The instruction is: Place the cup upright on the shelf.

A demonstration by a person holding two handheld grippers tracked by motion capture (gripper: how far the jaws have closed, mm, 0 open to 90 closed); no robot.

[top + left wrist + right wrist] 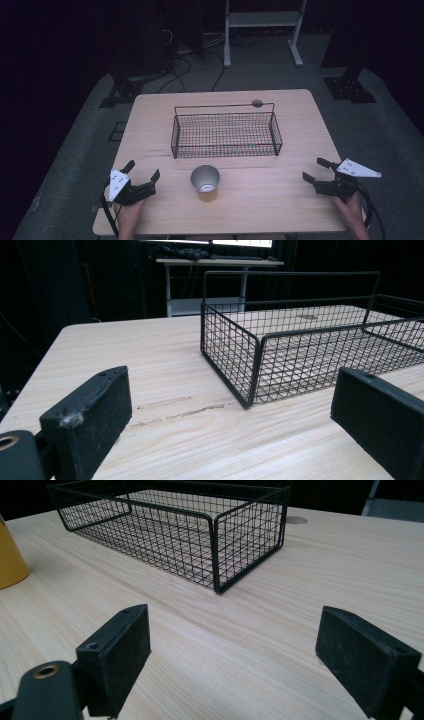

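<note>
A yellow cup (205, 183) with a silvery inside stands upright on the wooden table (295, 120), near the front edge at the middle. Behind it sits an empty black wire basket (226, 131), whose corner (245, 365) fills the left gripper view and whose other corner (220, 545) shows in the right gripper view. My left gripper (142, 170) rests at the front left, open, nothing between its jaws. My right gripper (316, 169) is at the front right, open and empty. The cup's edge (10, 560) appears at the far left of the right gripper view.
A round grommet (257, 103) sits in the table's far edge behind the basket. Beyond the table stand a white metal frame (262, 30), cables on the grey floor and dark stands at both sides. Bare tabletop lies between the cup and each gripper.
</note>
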